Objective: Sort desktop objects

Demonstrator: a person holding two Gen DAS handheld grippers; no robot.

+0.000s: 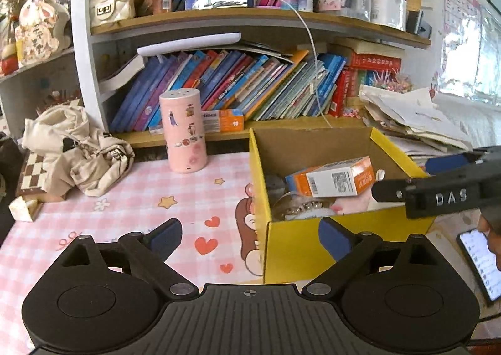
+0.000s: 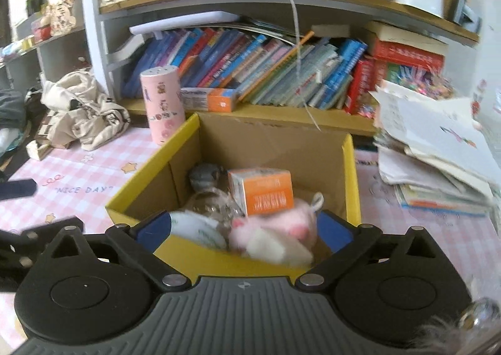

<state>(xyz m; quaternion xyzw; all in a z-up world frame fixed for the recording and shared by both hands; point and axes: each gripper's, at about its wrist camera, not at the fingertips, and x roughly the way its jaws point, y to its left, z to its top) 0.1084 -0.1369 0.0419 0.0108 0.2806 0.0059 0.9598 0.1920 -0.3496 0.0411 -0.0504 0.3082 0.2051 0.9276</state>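
Both claws stand wide apart and hold nothing. From its own camera the left gripper hangs over the pink checked tablecloth, its right pad in front of the near yellow wall of the cardboard box, which sits at about two o'clock from it. Inside that box an orange-and-white carton lies tilted on top of a clear glass piece and a pink plush toy. At ten o'clock from the box a pink cylindrical canister stands upright on the cloth, near the lower bookshelf, and a crumpled cream cloth bag lies farther off at nine o'clock. The right gripper hovers just above the near rim of the box, its pads spread to either side of the plush toy; the carton sits at twelve o'clock from the toy. A loose stack of papers rests at three o'clock from the box.
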